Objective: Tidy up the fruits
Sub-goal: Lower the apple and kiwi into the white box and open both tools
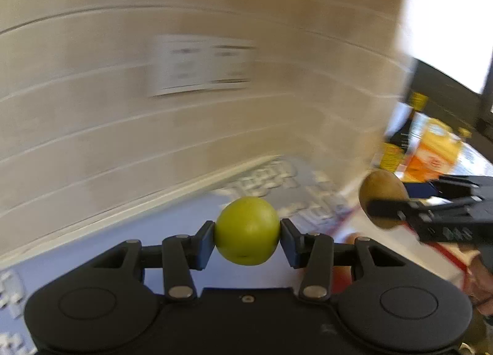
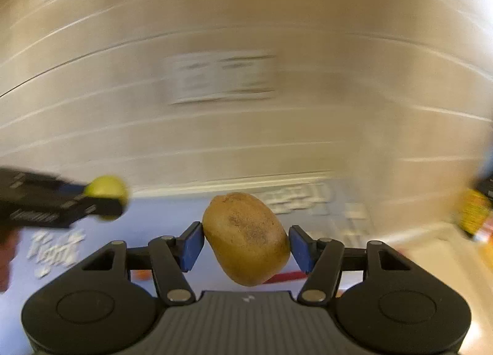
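My left gripper is shut on a round green fruit and holds it up above the blue patterned tablecloth. My right gripper is shut on a brown kiwi, also held in the air. In the left wrist view the right gripper shows at the right edge, its fingers around the kiwi. In the right wrist view the left gripper's fingers and the green fruit show at the left. Both views are blurred by motion.
A beige tiled wall with a white paper sheet stands close ahead. A dark bottle and an orange package stand at the right. A white box with red edging lies below the right gripper.
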The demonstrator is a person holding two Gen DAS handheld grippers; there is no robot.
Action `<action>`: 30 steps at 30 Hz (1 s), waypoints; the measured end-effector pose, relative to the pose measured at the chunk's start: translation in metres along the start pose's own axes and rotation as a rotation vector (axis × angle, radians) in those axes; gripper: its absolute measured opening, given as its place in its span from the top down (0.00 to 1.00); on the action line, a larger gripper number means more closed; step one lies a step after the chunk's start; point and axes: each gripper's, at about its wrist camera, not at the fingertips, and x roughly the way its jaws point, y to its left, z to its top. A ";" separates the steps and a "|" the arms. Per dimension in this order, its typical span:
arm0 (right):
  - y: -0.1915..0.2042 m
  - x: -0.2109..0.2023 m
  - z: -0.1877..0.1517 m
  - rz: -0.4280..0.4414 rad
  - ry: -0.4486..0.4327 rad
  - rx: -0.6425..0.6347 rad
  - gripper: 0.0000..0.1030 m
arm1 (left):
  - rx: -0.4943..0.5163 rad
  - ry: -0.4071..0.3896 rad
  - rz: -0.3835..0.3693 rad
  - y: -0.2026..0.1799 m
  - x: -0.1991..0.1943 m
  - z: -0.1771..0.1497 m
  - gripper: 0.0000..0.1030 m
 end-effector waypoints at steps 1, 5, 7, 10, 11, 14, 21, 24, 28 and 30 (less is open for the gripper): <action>-0.016 -0.002 0.000 -0.044 0.001 0.036 0.40 | 0.025 0.004 -0.035 -0.014 0.009 0.004 0.47; -0.080 0.008 -0.017 -0.171 0.066 0.204 0.40 | 0.126 0.065 -0.156 -0.069 0.049 0.004 0.47; -0.101 0.020 -0.031 -0.200 0.110 0.272 0.40 | 0.171 0.110 -0.210 -0.095 0.070 -0.004 0.47; -0.128 0.037 -0.055 -0.201 0.169 0.365 0.40 | 0.219 0.182 -0.276 -0.124 0.101 -0.020 0.47; -0.135 0.043 -0.062 -0.196 0.183 0.392 0.40 | 0.233 0.201 -0.284 -0.130 0.108 -0.028 0.47; -0.142 0.059 -0.078 -0.197 0.220 0.435 0.40 | 0.281 0.262 -0.282 -0.150 0.136 -0.045 0.47; -0.149 0.079 -0.097 -0.191 0.246 0.503 0.40 | 0.343 0.322 -0.273 -0.172 0.175 -0.061 0.47; -0.152 0.087 -0.099 -0.191 0.254 0.525 0.40 | 0.344 0.337 -0.256 -0.174 0.184 -0.065 0.47; -0.153 0.092 -0.098 -0.184 0.259 0.530 0.40 | 0.340 0.348 -0.235 -0.173 0.191 -0.067 0.47; -0.153 0.095 -0.098 -0.182 0.267 0.530 0.39 | 0.336 0.350 -0.231 -0.173 0.192 -0.068 0.46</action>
